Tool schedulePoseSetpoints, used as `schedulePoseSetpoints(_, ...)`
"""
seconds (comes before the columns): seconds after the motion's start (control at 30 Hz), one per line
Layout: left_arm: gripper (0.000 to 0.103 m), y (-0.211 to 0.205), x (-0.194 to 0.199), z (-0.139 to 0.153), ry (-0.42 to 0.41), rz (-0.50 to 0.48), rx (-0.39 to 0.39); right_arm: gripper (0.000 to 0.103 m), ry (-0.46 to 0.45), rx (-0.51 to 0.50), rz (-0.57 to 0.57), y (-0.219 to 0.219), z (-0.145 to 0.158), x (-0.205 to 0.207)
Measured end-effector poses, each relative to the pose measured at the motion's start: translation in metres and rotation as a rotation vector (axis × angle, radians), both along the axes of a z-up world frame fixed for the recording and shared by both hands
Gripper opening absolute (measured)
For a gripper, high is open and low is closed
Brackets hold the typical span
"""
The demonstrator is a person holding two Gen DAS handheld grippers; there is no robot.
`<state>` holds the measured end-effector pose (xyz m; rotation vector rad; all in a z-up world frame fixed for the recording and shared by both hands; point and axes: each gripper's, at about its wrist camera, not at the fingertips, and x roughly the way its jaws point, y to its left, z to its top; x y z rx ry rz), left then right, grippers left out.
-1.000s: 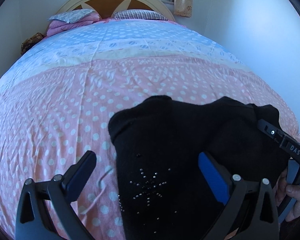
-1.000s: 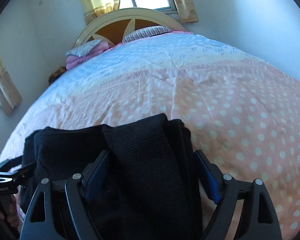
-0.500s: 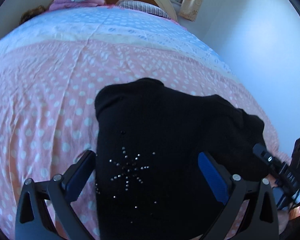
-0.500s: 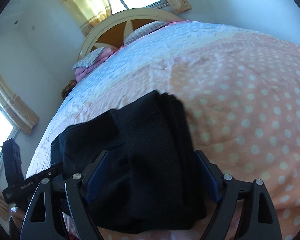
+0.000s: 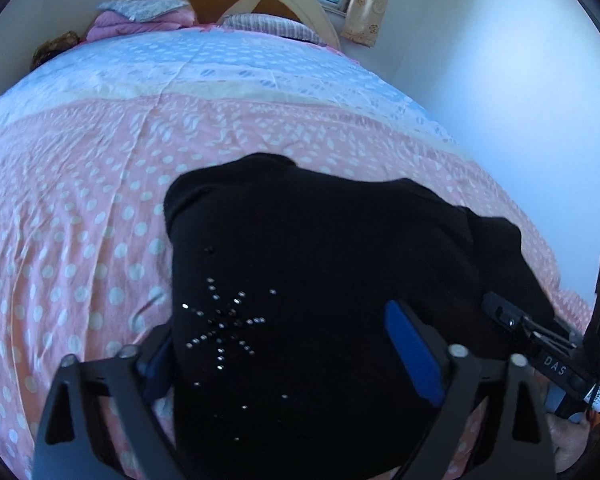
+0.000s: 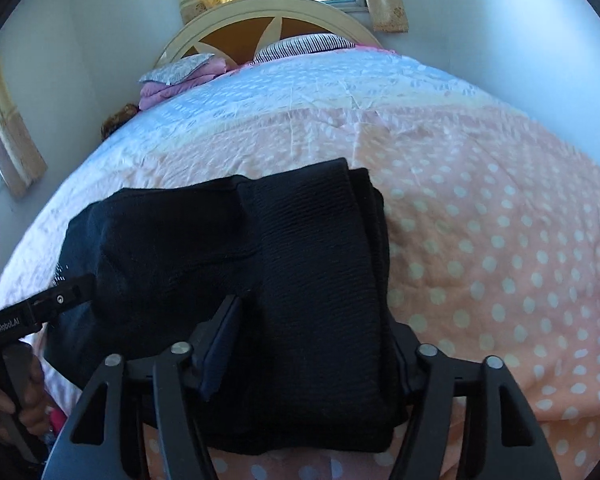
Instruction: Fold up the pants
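Pants (image 5: 320,280) bundle black, folds indistinct, near edge behind left gripper (image 5: 284,344)

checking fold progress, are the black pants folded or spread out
Folded: the black pants lie as a compact stack of layers on the polka-dot bedspread, no legs stretched out.

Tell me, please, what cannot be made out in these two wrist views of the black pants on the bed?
- Left wrist view: the near end of the black pants runs off the bottom edge; the left hand-held gripper has one pad tucked behind the cloth.
- Right wrist view: the right hand-held gripper has its right pad behind the folded stack, so contact is unclear.
- Both views: the fold layers merge into black.
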<state>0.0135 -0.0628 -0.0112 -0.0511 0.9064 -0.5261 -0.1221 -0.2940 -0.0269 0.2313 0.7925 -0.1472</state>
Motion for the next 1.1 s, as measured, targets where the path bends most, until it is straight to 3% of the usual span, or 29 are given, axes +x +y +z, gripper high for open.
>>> schedulePoseSetpoints(0.03,0.078,-0.003,0.000,0.001,-0.007,-0.010,0.005,0.047,-0.003,-0.044,0.014,0.007,0.002,0.001)
schedulePoseSetpoints(0.07,0.066,-0.006,-0.002,0.003,-0.020,-0.026,0.009,0.040,-0.006,-0.087,0.028,0.013,0.003,0.002)
schedulePoseSetpoints(0.1,0.054,-0.009,-0.004,0.005,-0.038,-0.041,0.015,0.038,-0.006,-0.158,0.044,0.024,0.005,0.003)
schedulePoseSetpoints(0.13,0.050,-0.013,-0.007,0.007,-0.064,-0.058,0.029,0.036,-0.006,-0.231,0.055,0.034,0.005,0.003)
schedulePoseSetpoints(0.2,0.041,-0.017,-0.009,0.011,-0.087,-0.070,0.048,0.035,-0.012,-0.277,0.062,0.041,0.005,0.003)
schedulePoseSetpoints(0.27,0.038,-0.015,-0.006,0.013,-0.080,-0.063,0.039,0.035,-0.023,-0.209,0.053,0.030,0.005,0.003)
schedulePoseSetpoints(0.37,0.027,-0.009,-0.003,0.015,-0.065,-0.043,0.023,0.035,-0.046,0.001,0.025,0.002,0.001,0.001)
schedulePoseSetpoints(0.47,0.024,-0.005,-0.002,0.015,-0.058,-0.038,0.015,0.036,-0.056,0.150,0.017,-0.015,-0.005,0.000)
schedulePoseSetpoints(0.63,0.021,-0.004,-0.002,0.014,-0.066,-0.036,0.006,0.036,-0.075,0.303,0.004,-0.029,-0.012,-0.002)
schedulePoseSetpoints(0.7,0.020,-0.005,-0.006,0.017,-0.089,-0.046,0.018,0.035,-0.074,0.288,-0.003,-0.025,-0.010,-0.002)
schedulePoseSetpoints(0.83,0.020,0.001,-0.007,0.029,-0.117,-0.047,0.012,0.030,-0.061,0.095,-0.010,0.008,0.011,-0.006)
schedulePoseSetpoints(1.1,0.020,0.035,0.000,0.055,-0.192,0.001,0.008,0.030,-0.162,0.137,0.029,0.044,0.059,-0.010)
